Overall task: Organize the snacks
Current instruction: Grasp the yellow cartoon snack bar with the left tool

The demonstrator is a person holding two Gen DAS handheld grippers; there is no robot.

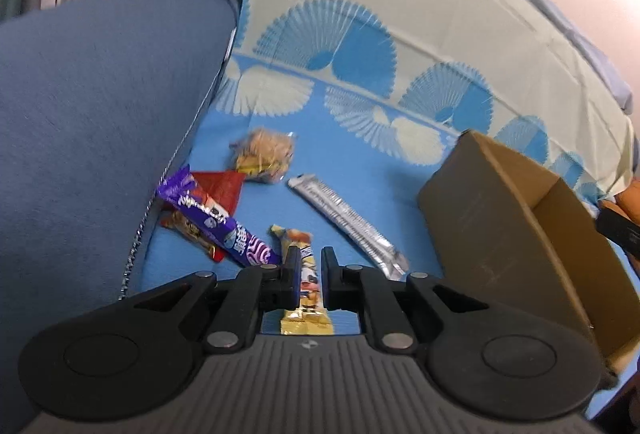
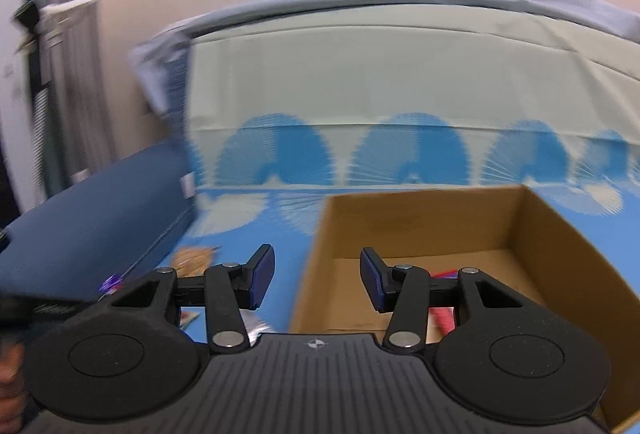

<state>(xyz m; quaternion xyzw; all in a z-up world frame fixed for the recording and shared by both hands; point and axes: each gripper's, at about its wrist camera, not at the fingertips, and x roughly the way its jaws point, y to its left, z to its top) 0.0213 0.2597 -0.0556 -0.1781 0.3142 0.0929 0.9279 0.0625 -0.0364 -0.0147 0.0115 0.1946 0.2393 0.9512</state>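
On the blue mat (image 1: 360,138), between the pads of the left gripper (image 1: 311,268), lies a gold snack bar (image 1: 303,274). The wrapper is shiny yellow-gold with a white and orange picture in the middle; its print is too small to read. The jaws are clamped on its middle part. Its long axis runs from 12 o'clock to 6 o'clock in the left wrist view, with the twisted end pointing to 12 o'clock and the lower end cut off by the gripper body.

At 1 o'clock from it lies a silver bar (image 1: 346,220), with its long axis going from 10 o'clock to 4 o'clock. At 10 o'clock lies a purple bar (image 1: 216,224) on top of a red packet (image 1: 220,188), which it hides partly. A clear bag of brown snacks (image 1: 264,154) is blurred.

The cardboard box (image 2: 560,246) stands at 3 o'clock, and the frame edge cuts it off. The right gripper (image 2: 318,278) is above the box's near-left corner, its 2 pads apart with nothing between them. Something red (image 2: 444,314) lies inside the box, mostly hidden behind the right finger. The right wrist view is blurred.
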